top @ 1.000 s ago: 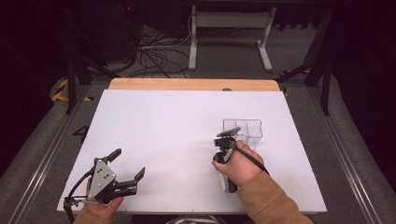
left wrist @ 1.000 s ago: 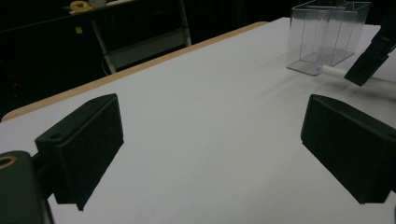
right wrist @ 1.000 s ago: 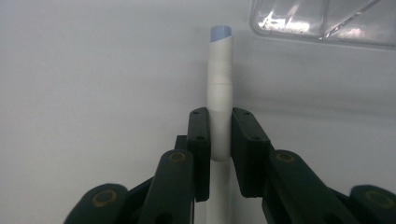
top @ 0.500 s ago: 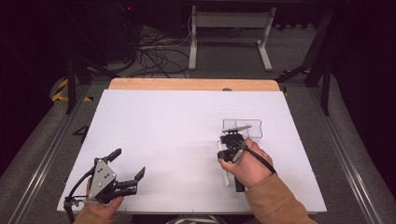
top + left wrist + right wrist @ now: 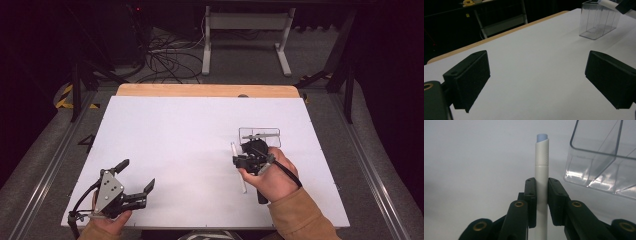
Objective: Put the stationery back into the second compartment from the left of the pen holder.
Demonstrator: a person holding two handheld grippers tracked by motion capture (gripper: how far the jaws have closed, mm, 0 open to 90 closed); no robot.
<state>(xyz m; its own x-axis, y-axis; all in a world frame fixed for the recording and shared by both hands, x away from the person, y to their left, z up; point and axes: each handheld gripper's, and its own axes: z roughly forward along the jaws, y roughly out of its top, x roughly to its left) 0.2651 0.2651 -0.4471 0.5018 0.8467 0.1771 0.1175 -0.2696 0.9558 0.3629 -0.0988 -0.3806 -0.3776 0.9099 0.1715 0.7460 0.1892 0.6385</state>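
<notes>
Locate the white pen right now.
The white pen is clamped between the right hand-held gripper jaws, on the table's right side, just left of the clear plastic box.

The worktop (image 5: 190,150) is matt white and smooth, with a bare wood strip along its 12 o'clock edge. The box (image 5: 604,157) is clear glossy plastic, catching reflections. The pen (image 5: 541,170) looks like matt off-white plastic with a pale blue tip. The right gripper (image 5: 541,195) is matt black plastic with brass-coloured inserts. The left gripper (image 5: 131,189) carries a dull grey metal-looking plate.
</notes>
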